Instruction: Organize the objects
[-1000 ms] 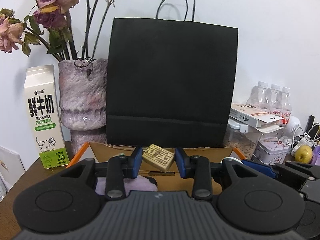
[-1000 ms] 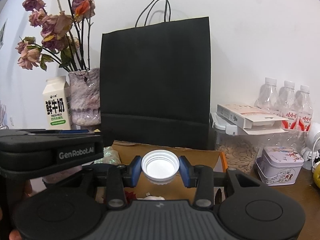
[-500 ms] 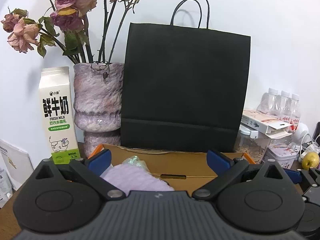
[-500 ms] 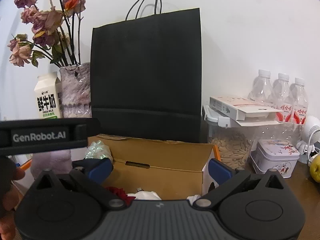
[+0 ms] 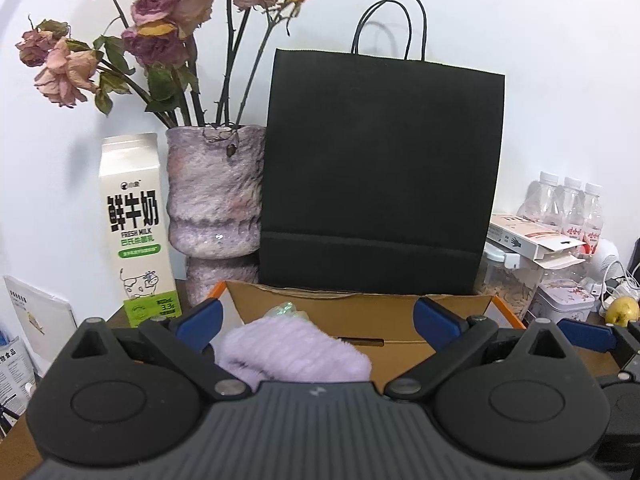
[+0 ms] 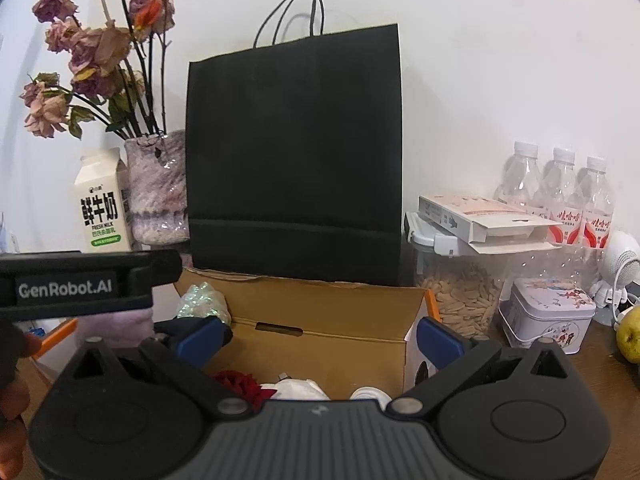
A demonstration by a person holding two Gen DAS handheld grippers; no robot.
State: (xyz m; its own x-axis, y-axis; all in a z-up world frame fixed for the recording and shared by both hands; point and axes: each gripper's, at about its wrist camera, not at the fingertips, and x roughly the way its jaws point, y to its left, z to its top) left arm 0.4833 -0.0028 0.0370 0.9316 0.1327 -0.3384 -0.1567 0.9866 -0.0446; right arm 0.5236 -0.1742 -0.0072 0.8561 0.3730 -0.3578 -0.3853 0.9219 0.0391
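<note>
An open cardboard box (image 5: 400, 312) (image 6: 320, 312) stands before a black paper bag (image 5: 380, 176) (image 6: 296, 160). My left gripper (image 5: 318, 318) is open and empty above a lilac fuzzy cloth (image 5: 292, 354) at the box's left end. My right gripper (image 6: 320, 338) is open and empty over the box. In the box lie a white bottle cap (image 6: 370, 394), a red item (image 6: 240, 384), a white item (image 6: 296, 390) and a shiny crinkled wrapper (image 6: 202, 300). The left gripper's body (image 6: 80, 284) shows at left in the right wrist view.
A milk carton (image 5: 136, 228) and a vase of dried roses (image 5: 216, 208) stand at the left. At the right are a seed jar (image 6: 460, 296), a flat carton (image 6: 484, 220), water bottles (image 6: 560, 196), a small tin (image 6: 548, 320) and a pear (image 6: 630, 338).
Both grippers have opened. The left let go of a tan block and the right let go of the white cap, which now lies in the box. Both have drawn back slightly.
</note>
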